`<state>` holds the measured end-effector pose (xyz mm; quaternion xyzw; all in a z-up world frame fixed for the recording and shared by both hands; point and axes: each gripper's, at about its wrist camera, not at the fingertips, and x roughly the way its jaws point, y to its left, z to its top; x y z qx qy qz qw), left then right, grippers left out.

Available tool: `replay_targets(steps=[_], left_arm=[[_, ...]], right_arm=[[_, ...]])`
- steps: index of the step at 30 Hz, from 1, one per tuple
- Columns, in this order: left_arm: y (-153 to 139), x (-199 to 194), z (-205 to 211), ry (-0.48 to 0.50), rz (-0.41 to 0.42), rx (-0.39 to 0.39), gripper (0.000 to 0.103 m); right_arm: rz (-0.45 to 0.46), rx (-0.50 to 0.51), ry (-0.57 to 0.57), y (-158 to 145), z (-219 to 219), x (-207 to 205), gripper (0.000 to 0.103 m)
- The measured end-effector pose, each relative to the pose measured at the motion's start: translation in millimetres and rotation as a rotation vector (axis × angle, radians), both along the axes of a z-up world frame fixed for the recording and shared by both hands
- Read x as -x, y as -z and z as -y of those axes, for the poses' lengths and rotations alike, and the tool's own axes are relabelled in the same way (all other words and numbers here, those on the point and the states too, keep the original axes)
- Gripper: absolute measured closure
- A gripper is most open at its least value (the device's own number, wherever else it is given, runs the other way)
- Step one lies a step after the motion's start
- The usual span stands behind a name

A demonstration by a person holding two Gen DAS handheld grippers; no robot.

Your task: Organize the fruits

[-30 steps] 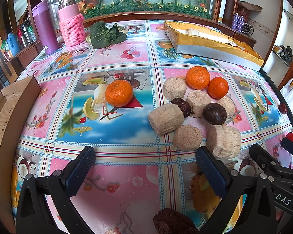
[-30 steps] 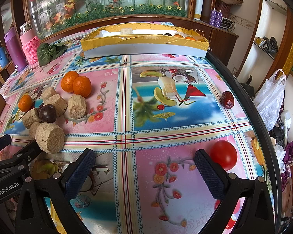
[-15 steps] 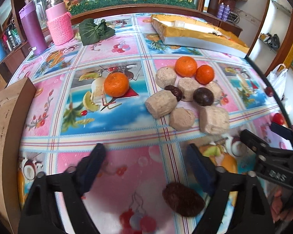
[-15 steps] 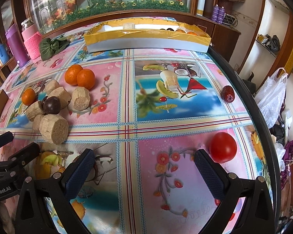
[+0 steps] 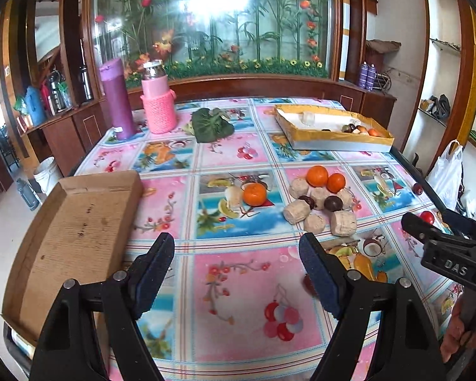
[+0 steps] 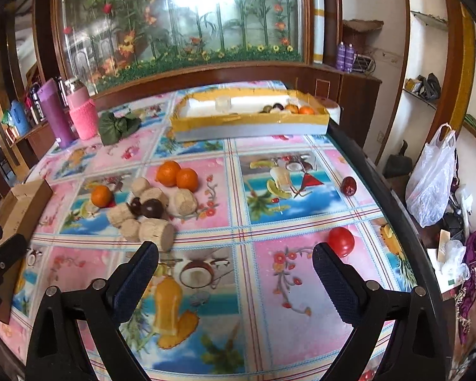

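Observation:
Three oranges [image 5: 254, 193] [image 5: 317, 176] [image 5: 336, 182] lie mid-table around a heap of tan cylinder pieces [image 5: 314, 209] and a dark round fruit [image 5: 333, 203]. A red tomato [image 6: 341, 241] and a dark red date [image 6: 349, 185] sit near the right table edge. My left gripper [image 5: 238, 263] hovers open above the near tablecloth with nothing between its jaws. A dark red fruit [image 5: 307, 285] peeks from behind its right finger. My right gripper [image 6: 234, 270] is open and empty too, with the tomato just beyond its right finger. In the left wrist view the right gripper's body shows at the right.
A yellow-rimmed white box [image 5: 333, 133] holding several fruits stands at the far right. A cardboard tray [image 5: 69, 238] lies at the near left. A purple flask [image 5: 117, 98], a pink knitted jar [image 5: 158, 104] and a green leaf bundle [image 5: 211, 123] stand at the back. A plastic bag [image 6: 434, 174] hangs off the right edge.
Both grippers have risen and pulled back from the table, so more of the room shows. The left jaws have narrowed somewhat. The dark red fruit now lies half hidden behind the left gripper's right finger.

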<state>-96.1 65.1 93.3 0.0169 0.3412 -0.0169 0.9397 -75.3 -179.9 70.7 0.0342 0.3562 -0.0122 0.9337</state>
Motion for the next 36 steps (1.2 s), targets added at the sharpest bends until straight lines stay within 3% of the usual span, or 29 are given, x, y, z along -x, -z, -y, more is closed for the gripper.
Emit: replay_targets(steps=[8,21,36], left_arm=[[-4.2,17.4,-15.0,-0.005,0.029,-0.005,0.023],[4.2,23.3,-30.7,-0.015,-0.005,0.020,0.023],[15.4,18.2,-34.2,-0.015,-0.051,0.035,0.023]], right_arm=[[0.183,0.059,0.010,-21.6,-39.6,44.7,0.004],[0.106,0.041,-0.060,-13.0,-63.8,47.0,0.004],[0.078,0.032,-0.085,-4.5,-69.5,46.5,0.004]])
